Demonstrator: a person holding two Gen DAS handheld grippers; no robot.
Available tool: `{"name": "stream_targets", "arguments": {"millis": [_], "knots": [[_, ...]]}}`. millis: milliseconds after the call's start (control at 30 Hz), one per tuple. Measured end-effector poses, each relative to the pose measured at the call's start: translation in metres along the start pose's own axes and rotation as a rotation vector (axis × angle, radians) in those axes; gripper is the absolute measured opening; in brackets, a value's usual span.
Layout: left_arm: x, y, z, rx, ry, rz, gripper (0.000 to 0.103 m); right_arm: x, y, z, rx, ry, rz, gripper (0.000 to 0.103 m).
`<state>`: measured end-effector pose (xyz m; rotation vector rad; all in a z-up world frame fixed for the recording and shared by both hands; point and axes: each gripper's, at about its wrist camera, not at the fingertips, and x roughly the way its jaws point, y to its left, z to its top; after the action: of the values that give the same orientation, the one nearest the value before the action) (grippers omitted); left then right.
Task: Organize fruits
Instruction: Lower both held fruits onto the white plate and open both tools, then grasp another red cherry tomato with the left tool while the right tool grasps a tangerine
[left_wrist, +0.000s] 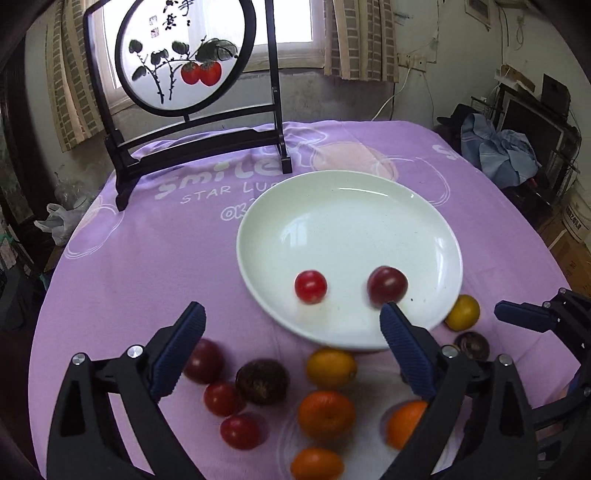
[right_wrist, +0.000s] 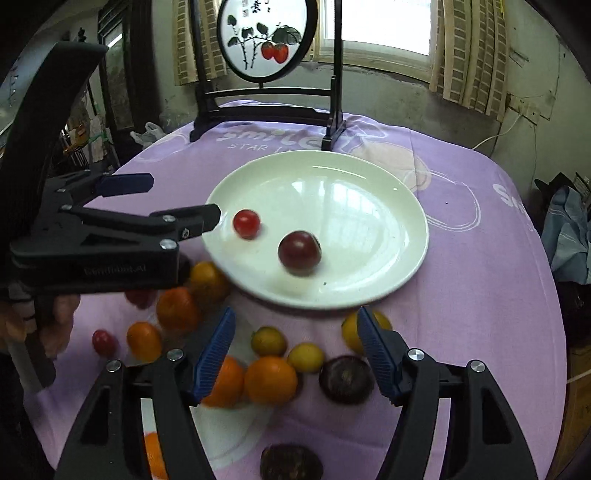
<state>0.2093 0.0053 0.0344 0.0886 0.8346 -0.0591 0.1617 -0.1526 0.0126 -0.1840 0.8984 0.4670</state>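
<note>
Plate (left_wrist: 258, 221): tomato (left_wrist: 310, 286), plum (left_wrist: 387, 284) delivered; left gripper (left_wrist: 291, 325), right gripper (right_wrist: 295, 332) wide, empty; next, grasp tabletop fruit.

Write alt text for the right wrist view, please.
A white plate on a purple tablecloth holds a red tomato and a dark plum. Both grippers, right and left, are open over loose fruit.
</note>
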Motion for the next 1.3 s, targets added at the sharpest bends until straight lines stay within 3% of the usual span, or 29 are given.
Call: {"name": "stream_targets", "arguments": {"millis": [267, 400, 600, 633, 700, 967, 1033, 1067, 1100, 1167, 1267, 1300], "knots": [[-0.040, 0.017, -0.083, -0.031, 0.021, 0.011, 0.094, -0.023, 0.043, -0.064, -0.016, 0.048, 0.143, 0.072], [-0.048, 0.022, -0.113, -0.068, 0.054, -0.003, 0.095, -0.020, 0.060, -0.082, -0.007, 0.081, 0.162, 0.072], [-0.050, 0.027, -0.141, -0.083, 0.089, 0.023, 0.095, -0.010, 0.079, -0.090, -0.033, 0.103, 0.123, 0.071], [-0.049, 0.030, -0.143, -0.091, 0.096, 0.024, 0.095, -0.008, 0.082, -0.090, -0.047, 0.102, 0.114, 0.068], [-0.047, 0.033, -0.148, -0.113, 0.115, 0.017, 0.095, -0.003, 0.089, -0.091, -0.071, 0.105, 0.083, 0.044], [-0.037, 0.036, -0.155, -0.117, 0.129, 0.025, 0.094, -0.007, 0.075, -0.098, -0.012, 0.077, 0.118, 0.043], [-0.036, 0.037, -0.153, -0.121, 0.127, 0.024, 0.075, -0.010, 0.071, -0.101, 0.001, 0.078, 0.125, 0.043], [-0.035, 0.037, -0.153, -0.121, 0.134, 0.029, 0.057, -0.011, 0.069, -0.103, 0.005, 0.078, 0.129, 0.043], [-0.034, 0.036, -0.153, -0.120, 0.141, 0.030, 0.048, -0.012, 0.067, -0.104, 0.009, 0.076, 0.131, 0.043], [-0.029, 0.036, -0.153, -0.115, 0.156, 0.025, 0.046, -0.014, 0.065, -0.106, 0.009, 0.073, 0.133, 0.043], [-0.027, 0.029, -0.154, -0.079, 0.162, 0.016, 0.029, -0.018, 0.060, -0.108, 0.017, 0.060, 0.140, 0.043], [-0.028, 0.026, -0.154, -0.062, 0.162, 0.018, 0.029, -0.020, 0.058, -0.108, 0.019, 0.054, 0.141, 0.043]]}}
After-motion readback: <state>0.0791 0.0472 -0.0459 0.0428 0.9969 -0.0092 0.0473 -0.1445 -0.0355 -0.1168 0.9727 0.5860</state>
